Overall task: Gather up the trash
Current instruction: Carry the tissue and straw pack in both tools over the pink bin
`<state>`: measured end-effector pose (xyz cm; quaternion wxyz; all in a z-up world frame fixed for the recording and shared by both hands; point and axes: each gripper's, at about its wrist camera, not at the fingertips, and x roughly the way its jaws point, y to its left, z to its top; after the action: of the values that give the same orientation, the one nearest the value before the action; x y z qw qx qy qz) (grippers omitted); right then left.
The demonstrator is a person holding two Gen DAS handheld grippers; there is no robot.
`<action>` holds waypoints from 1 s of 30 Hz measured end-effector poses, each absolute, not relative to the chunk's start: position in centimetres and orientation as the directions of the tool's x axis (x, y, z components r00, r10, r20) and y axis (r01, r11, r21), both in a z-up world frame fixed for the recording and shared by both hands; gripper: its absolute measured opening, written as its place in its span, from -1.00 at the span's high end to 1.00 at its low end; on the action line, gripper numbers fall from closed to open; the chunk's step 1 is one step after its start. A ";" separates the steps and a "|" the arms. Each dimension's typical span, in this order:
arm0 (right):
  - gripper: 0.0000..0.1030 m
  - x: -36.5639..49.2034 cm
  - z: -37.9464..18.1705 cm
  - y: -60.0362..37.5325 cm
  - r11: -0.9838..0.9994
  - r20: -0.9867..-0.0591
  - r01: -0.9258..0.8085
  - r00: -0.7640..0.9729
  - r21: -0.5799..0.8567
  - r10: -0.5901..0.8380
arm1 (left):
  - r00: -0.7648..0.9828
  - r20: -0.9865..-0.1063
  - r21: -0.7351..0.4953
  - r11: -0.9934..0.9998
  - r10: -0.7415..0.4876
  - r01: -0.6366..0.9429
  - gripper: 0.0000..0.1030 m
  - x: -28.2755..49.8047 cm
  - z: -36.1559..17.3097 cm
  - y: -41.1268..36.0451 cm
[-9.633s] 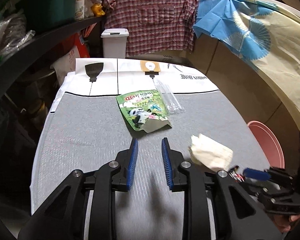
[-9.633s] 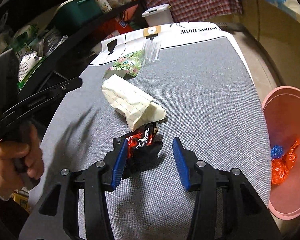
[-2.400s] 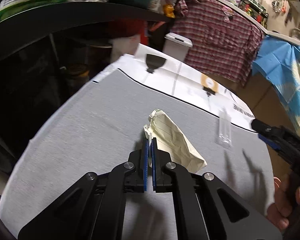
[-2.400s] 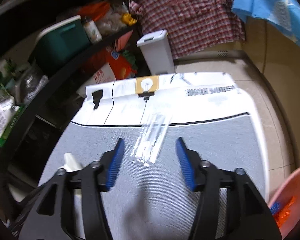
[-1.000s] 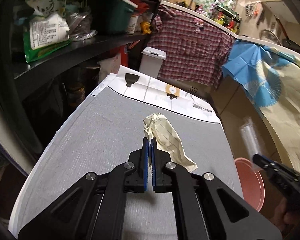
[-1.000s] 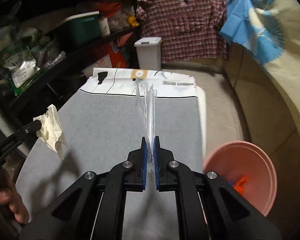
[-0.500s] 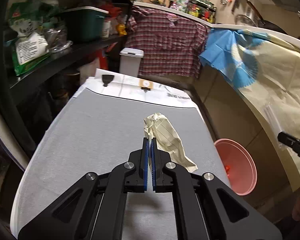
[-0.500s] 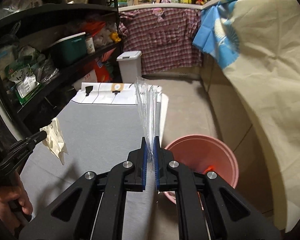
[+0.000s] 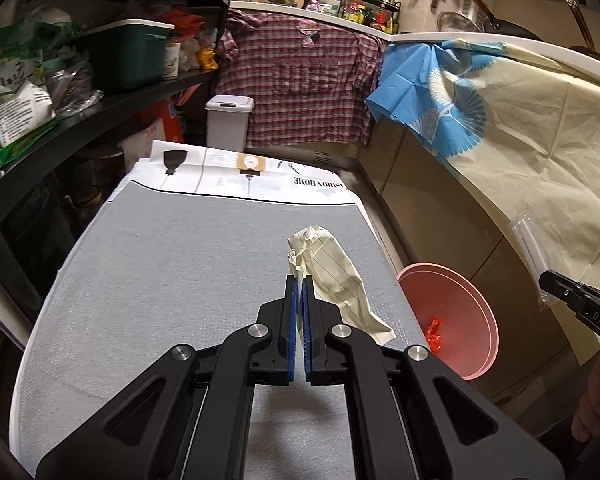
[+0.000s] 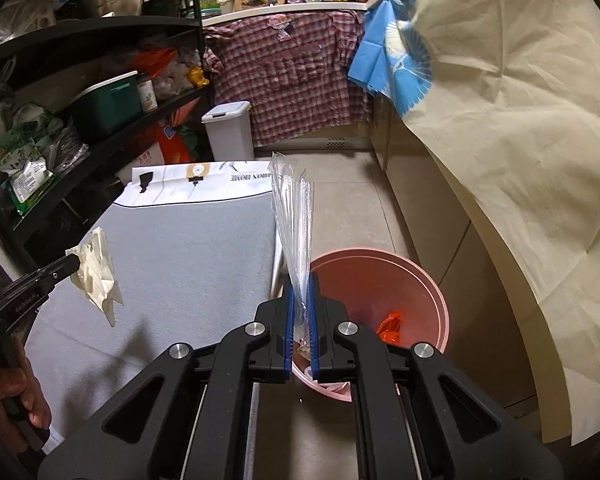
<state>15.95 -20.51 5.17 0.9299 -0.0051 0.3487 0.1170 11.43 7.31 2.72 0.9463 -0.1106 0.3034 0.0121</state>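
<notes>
My left gripper (image 9: 300, 280) is shut on a crumpled sheet of cream lined paper (image 9: 332, 268), held above the right part of the grey table (image 9: 160, 264). That paper (image 10: 96, 270) hangs from the left gripper (image 10: 76, 260) at the left of the right wrist view. My right gripper (image 10: 301, 278) is shut on a clear plastic wrapper (image 10: 292, 208), which stands up from its jaws beside the table's right edge, at the near rim of a pink bin (image 10: 420, 280). The bin (image 9: 468, 304) sits on the floor with orange wrappers (image 10: 390, 326) inside. The wrapper (image 9: 530, 244) also shows at the left wrist view's right edge.
Black shelves (image 9: 80, 100) loaded with bags and a green box (image 9: 128, 52) run along the table's left side. A white lidded bin (image 9: 228, 120) and a hanging plaid shirt (image 9: 300, 88) stand beyond the far end. Cream paper (image 10: 520, 160) drapes the counter at right. Printed sheets (image 9: 240, 176) cover the table's far end.
Both grippers have swung right with their loads. The right one carried the wrapper off the table toward the pink bin; the left one brought the paper nearer the table's right edge.
</notes>
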 end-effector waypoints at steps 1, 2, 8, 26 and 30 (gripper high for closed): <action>0.87 16.1 5.1 -20.7 0.973 -0.650 -0.217 0.729 0.078 0.215 | 0.815 -0.578 -0.199 0.976 -0.046 -0.086 0.95 11.6 2.7 7.0; 0.87 16.3 5.0 -20.9 0.974 -0.648 -0.212 0.731 0.080 0.212 | 0.815 -0.578 -0.198 0.977 -0.046 -0.085 0.95 11.6 2.6 6.8; 0.87 17.1 4.4 -21.6 0.979 -0.655 -0.187 0.732 0.076 0.190 | 0.815 -0.578 -0.178 0.982 -0.050 -0.066 0.95 12.2 2.4 5.4; 0.87 19.2 2.9 -23.8 0.992 -0.692 -0.090 0.712 0.084 0.123 | 0.806 -0.574 -0.226 0.974 -0.147 0.017 0.95 15.2 1.5 1.2; 0.87 19.7 2.5 -24.6 0.994 -0.700 -0.061 0.705 0.096 0.111 | 0.805 -0.563 -0.245 0.968 -0.186 0.052 0.95 16.2 1.3 -0.4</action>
<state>19.71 -24.56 2.50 0.9228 0.0328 0.3811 0.0465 16.19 -0.37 1.29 0.9438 -0.1092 0.3056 -0.0631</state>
